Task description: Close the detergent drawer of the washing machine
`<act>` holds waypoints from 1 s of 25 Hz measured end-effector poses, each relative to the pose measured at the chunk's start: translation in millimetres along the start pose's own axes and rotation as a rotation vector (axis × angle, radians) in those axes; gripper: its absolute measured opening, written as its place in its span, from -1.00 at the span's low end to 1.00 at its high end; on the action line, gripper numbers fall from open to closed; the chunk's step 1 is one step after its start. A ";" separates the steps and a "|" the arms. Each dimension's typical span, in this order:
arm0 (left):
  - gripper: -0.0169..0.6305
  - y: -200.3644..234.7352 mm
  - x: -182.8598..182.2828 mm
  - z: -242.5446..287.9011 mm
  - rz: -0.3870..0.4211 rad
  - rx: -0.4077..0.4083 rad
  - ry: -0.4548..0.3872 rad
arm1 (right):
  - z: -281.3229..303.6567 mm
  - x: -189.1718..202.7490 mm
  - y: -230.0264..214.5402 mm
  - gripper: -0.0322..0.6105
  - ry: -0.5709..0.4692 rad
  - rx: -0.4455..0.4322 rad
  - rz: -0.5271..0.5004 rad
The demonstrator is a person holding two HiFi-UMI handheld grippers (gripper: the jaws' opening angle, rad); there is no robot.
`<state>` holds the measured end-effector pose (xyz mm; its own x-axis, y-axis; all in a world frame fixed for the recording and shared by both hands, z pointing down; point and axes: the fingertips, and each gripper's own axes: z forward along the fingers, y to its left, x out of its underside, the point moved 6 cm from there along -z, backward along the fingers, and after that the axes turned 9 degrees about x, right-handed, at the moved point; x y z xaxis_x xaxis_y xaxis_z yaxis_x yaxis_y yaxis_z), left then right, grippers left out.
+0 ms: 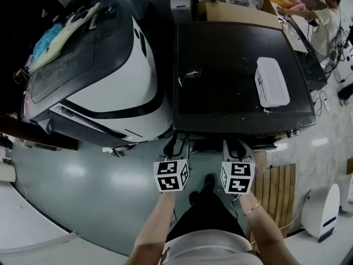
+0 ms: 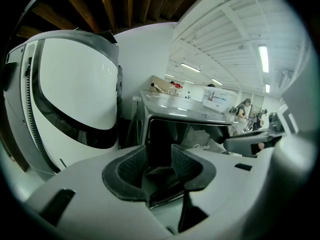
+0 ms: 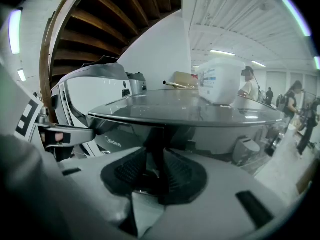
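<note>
Jaws apart, empty: left tool [image 1: 177,144], right tool [image 1: 238,146] at washing machine [image 1: 231,70] front, lower centre. Best: push drawer [image 1: 203,144] squarely inward, no skew.

Glossy dark washing machine [image 1: 220,54] top; smooth white plastic box [image 1: 272,81].

Glossy grey floor [image 1: 83,192], wooden slats [image 1: 278,189], ceiling striplights [image 2: 263,59]

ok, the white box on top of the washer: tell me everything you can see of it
The white box is a rounded rectangular tub with a lid on, plastic by its look, translucent in the right gripper view, with a printed label on one side. It stands upright on the dark glossy top of the washing machine, toward its right side. Nothing else touches it.
</note>
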<state>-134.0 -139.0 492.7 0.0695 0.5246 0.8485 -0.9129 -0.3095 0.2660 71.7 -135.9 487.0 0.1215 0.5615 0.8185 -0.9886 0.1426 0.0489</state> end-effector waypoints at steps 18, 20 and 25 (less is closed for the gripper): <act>-0.54 -13.4 -1.0 -22.4 0.007 0.025 0.000 | -36.5 -7.8 0.3 -0.55 -0.049 -0.044 -0.030; -0.56 -17.1 -2.1 -31.6 0.020 0.026 -0.013 | -45.9 -6.3 0.5 -0.55 -0.057 -0.058 -0.024; -0.62 -25.4 -3.8 -56.2 0.039 0.029 -0.052 | -69.6 -3.2 1.5 -0.55 -0.090 -0.090 -0.006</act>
<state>-133.7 -88.5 457.0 0.0553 0.4703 0.8808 -0.9035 -0.3519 0.2446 76.1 -80.7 444.6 0.1147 0.4853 0.8668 -0.9753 0.2209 0.0055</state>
